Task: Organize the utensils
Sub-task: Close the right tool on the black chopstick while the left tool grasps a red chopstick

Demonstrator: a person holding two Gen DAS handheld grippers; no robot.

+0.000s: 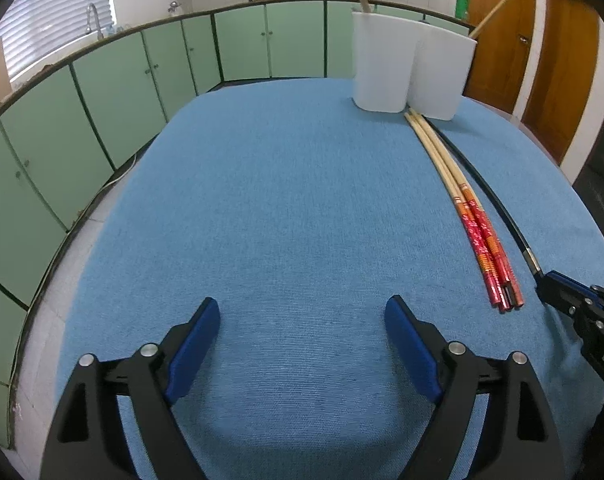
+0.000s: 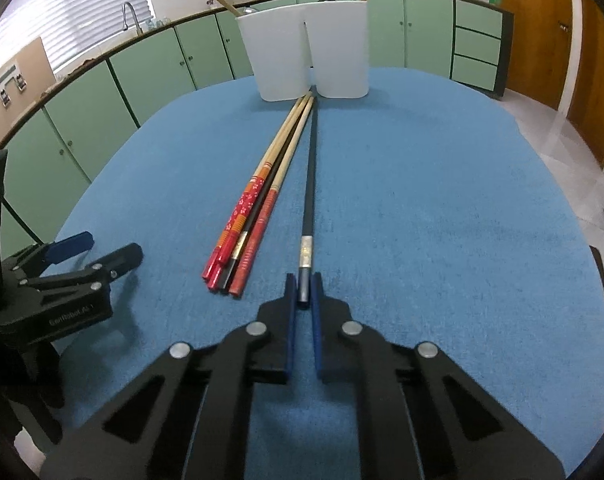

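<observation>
Your right fingers (image 2: pixel 289 300) pinch the black chopstick's (image 2: pixel 311 184) near end on the tabletop (image 2: pixel 442 200), left fingers (image 1: pixel 200 344) gape empty, so with two sticks already in the far white holder (image 2: pixel 302 52), the red-handled bundle (image 2: pixel 254 208) still waits.

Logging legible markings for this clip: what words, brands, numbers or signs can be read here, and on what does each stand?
"DAS", cut off at the picture's edge: on the body of the right gripper, left wrist view.
"GenRobot.AI 1", faint and partly blurred: on the body of the left gripper, right wrist view.
Engraving on the black chopstick's silver band: too small to read.
Green bottle label: too small to read.
</observation>
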